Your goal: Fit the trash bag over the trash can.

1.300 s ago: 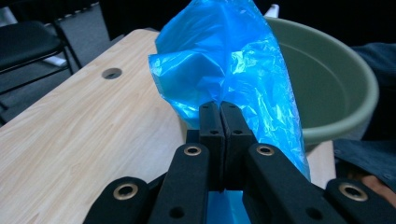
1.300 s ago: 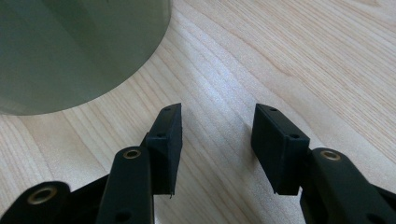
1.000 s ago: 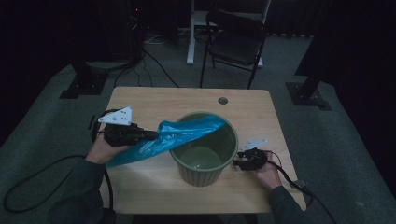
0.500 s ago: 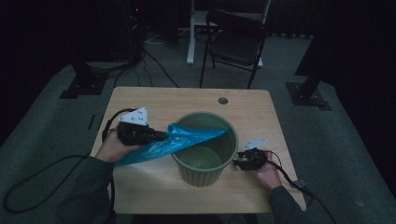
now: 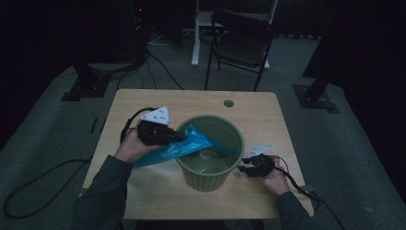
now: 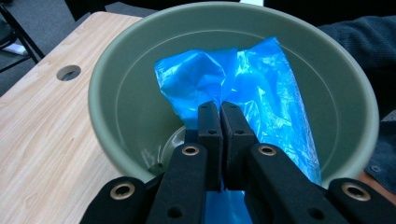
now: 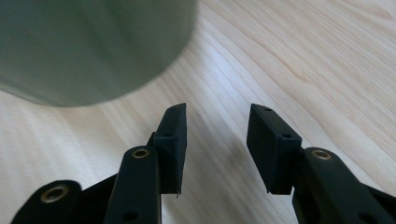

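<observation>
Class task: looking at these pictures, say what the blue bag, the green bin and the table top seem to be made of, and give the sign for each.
Blue bag: thin plastic film, glossy; it crinkles and lets light through.
Green bin: probably moulded plastic, smooth matt walls with a rolled rim.
Table top: wood or wood-look laminate, pale with visible grain lines; which one cannot be told.

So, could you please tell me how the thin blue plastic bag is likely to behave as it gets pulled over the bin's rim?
The thin blue plastic bag looks floppy: it creases and sags over the round green plastic bin. It is probably very light, hanging from the left tongs alone. Its glossy film may slip unless pinched firmly.
</observation>
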